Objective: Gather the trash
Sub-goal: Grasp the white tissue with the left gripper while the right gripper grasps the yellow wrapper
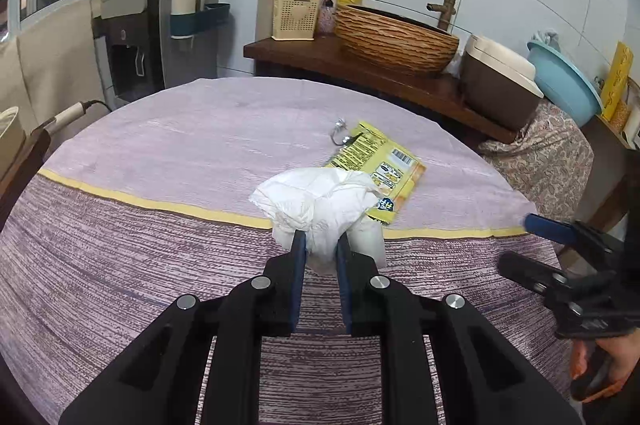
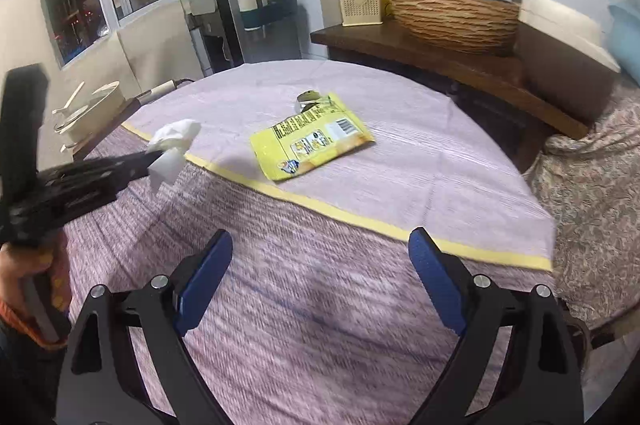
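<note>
Left tool [image 1: 320, 245] pinches one tissue wad [image 1: 316, 201]; right tool [image 2: 320, 257] gapes; one yellow packet [image 2: 312, 145] remains.

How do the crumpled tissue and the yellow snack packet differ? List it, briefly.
1. The crumpled tissue is white and bunched up; the yellow snack packet is printed and mostly flat.
2. The tissue is pinched in the left hand-held gripper and, in the right wrist view, off the cloth; the packet lies untouched on the tablecloth.
Both look like trash.
</note>
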### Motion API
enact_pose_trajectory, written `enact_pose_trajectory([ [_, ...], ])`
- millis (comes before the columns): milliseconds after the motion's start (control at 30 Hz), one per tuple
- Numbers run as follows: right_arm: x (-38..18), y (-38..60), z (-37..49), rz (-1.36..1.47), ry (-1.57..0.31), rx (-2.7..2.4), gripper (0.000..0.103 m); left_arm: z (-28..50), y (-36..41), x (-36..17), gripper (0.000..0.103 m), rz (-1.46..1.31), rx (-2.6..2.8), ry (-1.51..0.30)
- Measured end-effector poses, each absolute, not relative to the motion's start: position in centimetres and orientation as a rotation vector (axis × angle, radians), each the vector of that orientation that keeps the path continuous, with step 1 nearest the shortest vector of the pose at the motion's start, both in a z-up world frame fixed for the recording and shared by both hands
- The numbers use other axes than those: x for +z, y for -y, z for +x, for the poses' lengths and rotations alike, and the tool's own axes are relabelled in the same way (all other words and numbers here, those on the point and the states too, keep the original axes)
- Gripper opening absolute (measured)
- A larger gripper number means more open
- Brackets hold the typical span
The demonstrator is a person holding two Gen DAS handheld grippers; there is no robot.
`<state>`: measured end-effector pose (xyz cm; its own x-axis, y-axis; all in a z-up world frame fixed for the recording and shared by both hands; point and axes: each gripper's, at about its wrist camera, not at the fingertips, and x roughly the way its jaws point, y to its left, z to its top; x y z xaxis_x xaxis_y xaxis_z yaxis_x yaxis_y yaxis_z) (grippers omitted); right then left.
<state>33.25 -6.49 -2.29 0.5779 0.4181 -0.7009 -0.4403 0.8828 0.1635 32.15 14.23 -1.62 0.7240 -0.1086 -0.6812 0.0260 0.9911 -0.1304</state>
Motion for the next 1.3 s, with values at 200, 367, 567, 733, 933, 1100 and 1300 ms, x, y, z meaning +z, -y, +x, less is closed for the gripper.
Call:
enact_pose_trajectory([
  [200, -4.3, 2.3, 38.5, -0.043, -0.856, 0.445, 0.089, 32.0, -15.1, -1.7, 0.016, -0.125, -0.052, -0.745],
  [367, -5.3, 0.7, 43.0, -0.033, -0.876, 0.388, 0.089, 32.1, -15.4, -2.2, 0.016, -0.124, -0.045, -0.755],
  [567, -4.3, -1.7, 46.7, -0.063, -0.842, 0.366, 0.089, 31.8, -15.9, -2.1, 0.016, -0.124, -0.032, -0.745],
  [733, -5.0, -5.9, 49.1, -0.268, -0.846, 0.337, 0.089, 31.8, -16.2, -2.3, 0.016, -0.141, -0.036, -0.752],
  [933, -6.8, -5.2, 52.1, -0.189, -0.909, 0.345, 0.086, 31.9, -15.4, -2.6, 0.016, -0.11, -0.051, -0.762],
  [1100, -7.5, -5.3, 52.3, -0.171, -0.918, 0.38, 0.06, 32.3, -15.3, -3.0, 0.016, -0.101, -0.045, -0.774],
  [1300, -6.8, -5.6, 50.4, -0.167, -0.879, 0.429, 0.025, 32.2, -15.9, -3.0, 0.016, -0.122, -0.034, -0.771],
])
